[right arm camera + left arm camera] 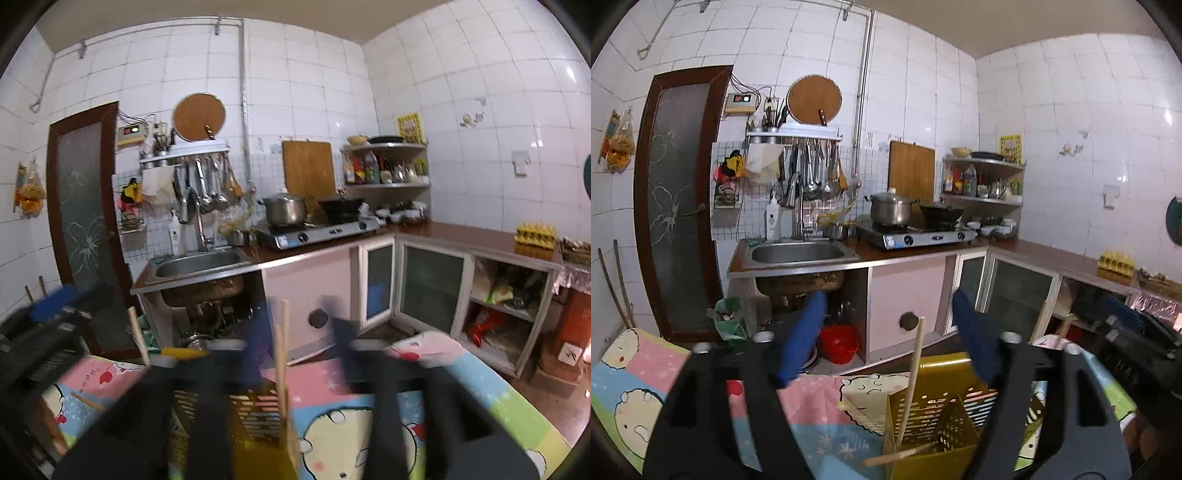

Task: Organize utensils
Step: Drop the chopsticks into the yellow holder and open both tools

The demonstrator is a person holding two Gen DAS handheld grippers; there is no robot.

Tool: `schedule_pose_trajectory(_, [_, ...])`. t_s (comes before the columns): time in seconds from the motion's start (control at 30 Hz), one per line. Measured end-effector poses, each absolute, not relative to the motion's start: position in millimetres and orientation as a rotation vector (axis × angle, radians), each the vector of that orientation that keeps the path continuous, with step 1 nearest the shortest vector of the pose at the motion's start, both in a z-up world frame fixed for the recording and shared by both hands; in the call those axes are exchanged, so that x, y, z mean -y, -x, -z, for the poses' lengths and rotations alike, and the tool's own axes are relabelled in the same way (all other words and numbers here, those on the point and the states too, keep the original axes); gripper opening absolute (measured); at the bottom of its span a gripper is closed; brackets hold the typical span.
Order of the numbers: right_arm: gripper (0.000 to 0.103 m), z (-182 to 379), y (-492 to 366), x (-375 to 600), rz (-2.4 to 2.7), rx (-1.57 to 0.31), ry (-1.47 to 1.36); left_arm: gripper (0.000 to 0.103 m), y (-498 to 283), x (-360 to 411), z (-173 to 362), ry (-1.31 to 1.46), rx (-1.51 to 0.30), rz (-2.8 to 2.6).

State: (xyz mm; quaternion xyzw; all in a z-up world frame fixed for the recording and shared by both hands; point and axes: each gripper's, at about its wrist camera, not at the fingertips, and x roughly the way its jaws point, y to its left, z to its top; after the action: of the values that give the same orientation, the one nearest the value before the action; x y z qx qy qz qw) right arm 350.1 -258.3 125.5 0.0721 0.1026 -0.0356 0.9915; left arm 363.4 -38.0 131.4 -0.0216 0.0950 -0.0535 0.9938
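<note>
A gold perforated utensil holder (pixel 934 424) stands on a cartoon-print cloth. One wooden chopstick (pixel 914 376) leans upright in it and another (pixel 897 456) lies across its front compartment. My left gripper (pixel 890 328) is open just above and behind the holder, and its blue pads touch nothing. In the right wrist view, which is blurred, my right gripper (pixel 301 332) is open over the same holder (pixel 258 413). An upright chopstick (pixel 282 369) stands between its fingers, free of both pads. A second chopstick (pixel 138 339) rises to the left.
The cloth-covered table (pixel 461 373) ends ahead, with the floor beyond. Across the room are a sink (pixel 799 253), a gas stove (pixel 916 236) with a pot, a corner shelf (pixel 986 177) and an egg tray (pixel 535 234) on the counter. Hanging utensils (pixel 812 173) line the wall.
</note>
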Motion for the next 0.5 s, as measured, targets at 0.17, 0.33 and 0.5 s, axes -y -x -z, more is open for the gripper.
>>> schedule_pose_trajectory(0.17, [0.068, -125.1, -329.1, 272.7, 0.107, -0.250, -0.139, 0.096, -335.2, 19.7, -153.8, 0.055, -0.204, 0.106])
schedule_pose_trajectory(0.33, [0.069, -112.9, -309.1, 277.1, 0.114, -0.326, -0.132, 0.098, -309.3, 3.2, -160.3, 0.070, -0.252, 0.101])
schedule_pose_trajectory(0.5, [0.069, -91.6, -290.6, 267.7, 0.110, -0.388, -0.098, 0.098, -292.7, -7.9, -141.9, 0.047, -0.315, 0.060])
